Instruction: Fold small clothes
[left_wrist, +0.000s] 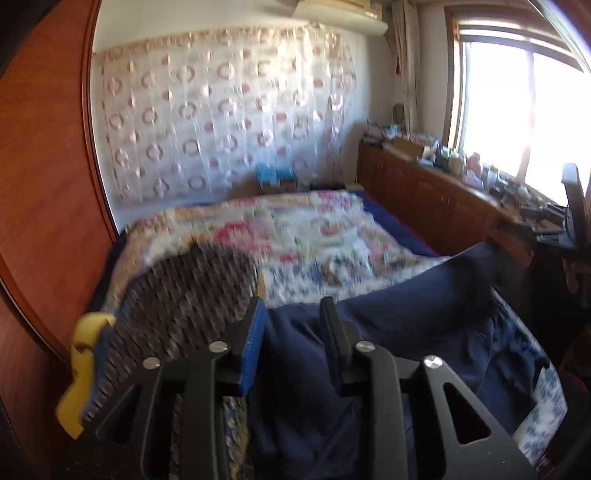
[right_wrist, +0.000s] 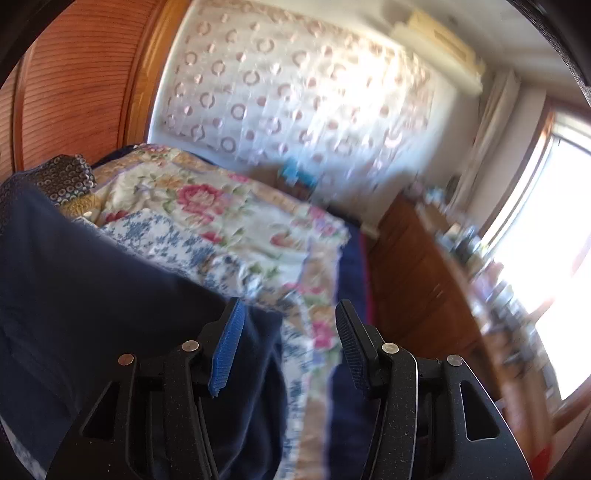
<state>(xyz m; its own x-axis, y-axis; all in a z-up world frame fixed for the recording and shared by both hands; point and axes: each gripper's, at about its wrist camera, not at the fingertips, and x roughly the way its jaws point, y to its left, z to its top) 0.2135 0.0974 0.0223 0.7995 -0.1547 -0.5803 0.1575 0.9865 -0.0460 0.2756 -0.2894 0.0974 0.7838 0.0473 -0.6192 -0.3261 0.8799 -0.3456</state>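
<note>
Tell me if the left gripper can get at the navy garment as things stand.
Probably yes: the left gripper stands open right over the navy garment, which lies spread on the bed, nothing between them.

A black two-finger right gripper (right_wrist: 290, 332) with ribbed blue pads points down over a bed, its jaws standing apart with nothing pressed between them. A dark navy cloth garment (right_wrist: 85, 288) fills the near left, its edge lying beneath the left finger (right_wrist: 227, 350). Beyond it spreads a floral quilt (right_wrist: 221, 206) in cream, pink and blue. At far left sits a dark dotted fabric bundle (right_wrist: 62, 177) before a reddish slatted wooden door (right_wrist: 81, 81). A white curtain with pink rings (right_wrist: 295, 85) hangs on the far wall. A cluttered brown wooden cabinet (right_wrist: 421, 280) runs below a bright window (right_wrist: 554, 221) at right, blurred.
</note>
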